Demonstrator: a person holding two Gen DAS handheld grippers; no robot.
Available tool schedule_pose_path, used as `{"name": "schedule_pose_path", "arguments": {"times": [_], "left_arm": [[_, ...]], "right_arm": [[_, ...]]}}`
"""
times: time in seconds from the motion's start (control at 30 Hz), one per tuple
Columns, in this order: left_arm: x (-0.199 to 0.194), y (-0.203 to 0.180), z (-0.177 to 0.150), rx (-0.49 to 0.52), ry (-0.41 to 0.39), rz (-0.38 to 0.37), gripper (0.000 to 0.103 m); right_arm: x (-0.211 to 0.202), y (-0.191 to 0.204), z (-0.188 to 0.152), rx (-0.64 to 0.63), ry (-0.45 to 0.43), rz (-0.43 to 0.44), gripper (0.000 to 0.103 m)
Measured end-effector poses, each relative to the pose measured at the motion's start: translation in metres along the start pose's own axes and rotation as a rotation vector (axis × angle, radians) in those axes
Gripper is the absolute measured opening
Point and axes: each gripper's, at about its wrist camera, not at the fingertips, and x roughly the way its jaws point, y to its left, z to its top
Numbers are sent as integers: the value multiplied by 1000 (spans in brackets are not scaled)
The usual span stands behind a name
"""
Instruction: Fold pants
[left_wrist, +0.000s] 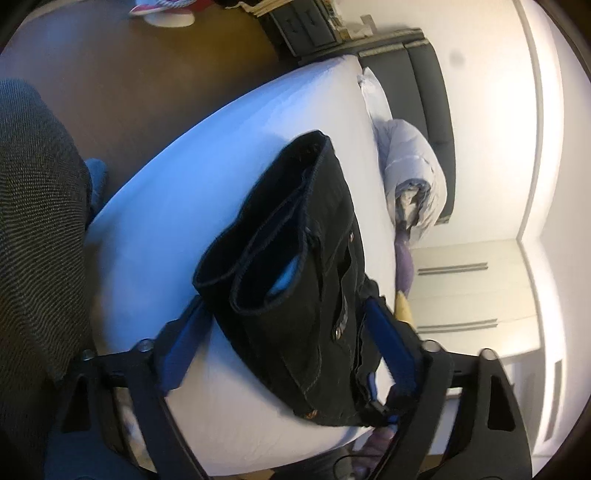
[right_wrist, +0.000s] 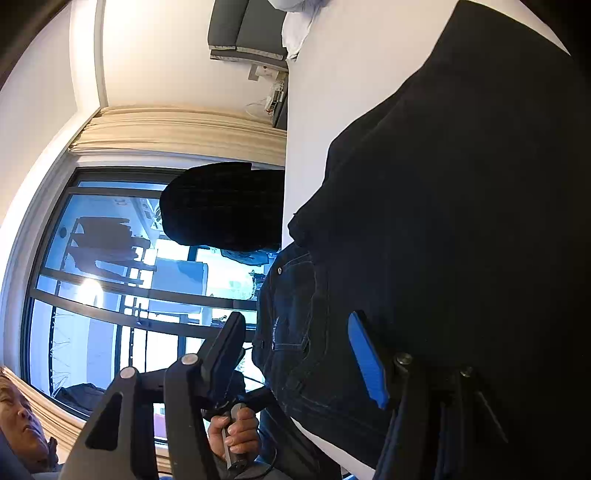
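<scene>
Black denim pants (left_wrist: 295, 266) lie folded on a white bed (left_wrist: 177, 192), leg hems up and waist end near the camera. My left gripper (left_wrist: 284, 332) is open, its blue pads (left_wrist: 388, 332) wide apart on either side of the waist end. In the right wrist view the pants (right_wrist: 443, 221) fill the right half. My right gripper (right_wrist: 299, 350) is open, with the pants' edge between its fingers; one blue pad (right_wrist: 367, 362) lies against the cloth. The other finger (right_wrist: 225, 343) stands apart from the cloth.
A folded white duvet (left_wrist: 410, 166) and a pillow (left_wrist: 373, 92) lie at the bed's head by a dark headboard (left_wrist: 424, 92). White cabinets (left_wrist: 472, 288) stand beyond. A large window (right_wrist: 110, 280) and a person's hand on a gripper handle (right_wrist: 236, 432) show in the right wrist view.
</scene>
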Motion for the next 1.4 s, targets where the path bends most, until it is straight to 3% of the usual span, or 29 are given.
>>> {"name": "schedule_pose_path", "arguments": {"times": [0.13,0.27,0.5,0.67,0.83,0.93,0.97,1.03,1.17,1.27,1.4], "left_arm": [[-1,19,6,-66,5,-9,34],[-1,31,6,-120,8,-34,27],[-12,14,8,-25,-14,-5,15],[-18,-30,13,89,-42,18,14],[-18,-112,3,322,-57,42,14],[3,-188,-34,615,-28,81,14],[21,-217,-61,750,-1,95,14],[46,-242,-99,903,49,117,14],[107,-244,-195,1196,169,202,14],[121,-236,-226,1286,229,227,14],[127,-242,-232,1321,220,242,14]], "right_arm": [[-1,-2,0,1,0,11,62],[-3,-2,-2,-6,8,2,62],[6,-2,0,-3,41,-89,56],[11,2,-3,-43,53,-157,55],[16,9,-6,-83,66,-253,53],[8,29,1,-106,61,-294,66],[0,41,7,-132,44,-292,69],[-10,60,15,-179,36,-305,71],[-37,85,28,-214,41,-250,80],[-44,86,28,-220,71,-235,82],[-35,77,20,-207,129,-307,82]]}}
